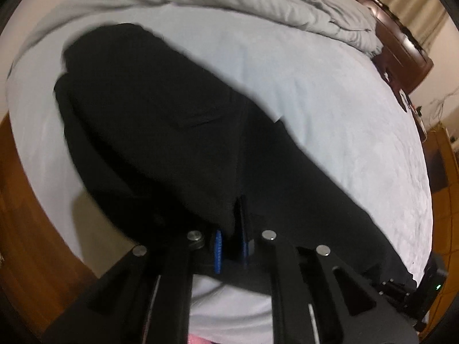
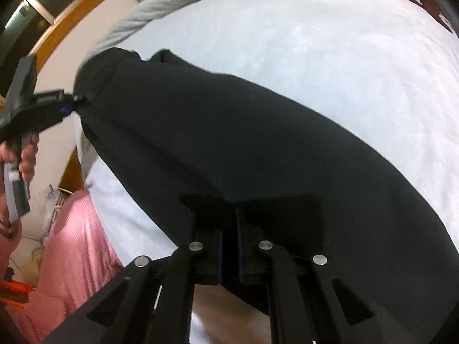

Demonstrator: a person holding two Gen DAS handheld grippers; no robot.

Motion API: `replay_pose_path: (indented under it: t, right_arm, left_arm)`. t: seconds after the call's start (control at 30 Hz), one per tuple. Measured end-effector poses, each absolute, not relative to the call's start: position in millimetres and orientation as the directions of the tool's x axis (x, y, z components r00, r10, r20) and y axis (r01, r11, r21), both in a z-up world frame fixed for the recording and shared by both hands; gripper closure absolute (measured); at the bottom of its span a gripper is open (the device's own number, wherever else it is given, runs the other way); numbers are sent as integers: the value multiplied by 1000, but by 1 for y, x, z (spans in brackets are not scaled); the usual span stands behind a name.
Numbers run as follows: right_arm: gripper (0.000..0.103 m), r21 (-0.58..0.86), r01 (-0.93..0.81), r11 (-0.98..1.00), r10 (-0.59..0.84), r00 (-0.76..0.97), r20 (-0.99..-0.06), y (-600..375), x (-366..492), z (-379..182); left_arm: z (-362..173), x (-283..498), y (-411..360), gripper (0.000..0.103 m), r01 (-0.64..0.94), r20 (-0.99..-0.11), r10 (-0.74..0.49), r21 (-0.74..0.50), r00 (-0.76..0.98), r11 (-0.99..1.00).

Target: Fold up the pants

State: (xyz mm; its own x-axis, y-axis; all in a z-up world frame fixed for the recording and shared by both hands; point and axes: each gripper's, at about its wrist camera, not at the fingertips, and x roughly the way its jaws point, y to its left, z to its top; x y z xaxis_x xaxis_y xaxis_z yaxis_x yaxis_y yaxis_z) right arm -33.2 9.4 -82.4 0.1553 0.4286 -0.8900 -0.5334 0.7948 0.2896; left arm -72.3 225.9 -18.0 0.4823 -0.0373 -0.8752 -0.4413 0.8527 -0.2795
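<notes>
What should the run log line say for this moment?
left tool: shut on black pants | right tool: shut on pants | pants: on bed sheet

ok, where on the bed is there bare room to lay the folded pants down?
Widest bare patch: pale sheet between the black pants and the bunched grey duvet by the headboard. A narrower strip of sheet runs beside the pants toward the wooden floor. Crowded near side: left gripper and right gripper both clamp the pants.

place: home bedroom | evidence: bed sheet (image 1: 330, 109), grey duvet (image 1: 287, 3), wooden headboard (image 1: 401, 43), curtains (image 1: 416, 3)
</notes>
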Motion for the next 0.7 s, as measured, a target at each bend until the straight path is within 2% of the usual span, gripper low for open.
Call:
replay_pose_path:
  t: [0.07, 0.13, 0.2, 0.27, 0.37, 0.43, 0.5, 0.57, 0.7]
  right_arm:
    - [95, 287, -529, 799, 420, 150, -895, 10, -32, -84]
    - [94, 288, -525, 801, 417, 143, -898, 10, -31, -82]
    - [94, 277, -534, 799, 409, 144, -901, 11, -33, -80]
    - [94, 269, -541, 797, 402, 144, -904, 11, -34, -81]
    - [94, 264, -543, 797, 398, 142, -906, 16, -36, -83]
    - [93, 266, -540, 798, 398, 141, -906, 16, -36, -83]
    - [93, 267, -538, 799, 399, 142, -906, 16, -36, -84]
    - [93, 268, -535, 801, 399, 144, -905, 16, -37, -83]
    - [93, 288, -531, 797, 415, 136, -899, 13, -37, -80]
  left_arm:
    - [-45, -64, 250, 86, -461, -875, -68, -317, 478, 829]
    - [-61, -73, 271, 69, -493, -866, -102, -371, 489, 787]
    - [-64, -85, 281, 46, -522, -845, -119, -426, 521, 738]
    - [-55, -84, 291, 37, -554, -826, -80, -442, 558, 705]
    - [-48, -78, 311, 36, -573, -819, -69, -456, 570, 681]
    - [-58, -71, 322, 43, -591, -843, -87, -442, 531, 674]
    - [-62, -73, 327, 72, -614, -860, -71, -416, 505, 671]
    - [-57, -77, 323, 88, -595, -853, -63, -412, 518, 690]
    - [-44, -102, 312, 94, -579, -850, -14, -372, 527, 726]
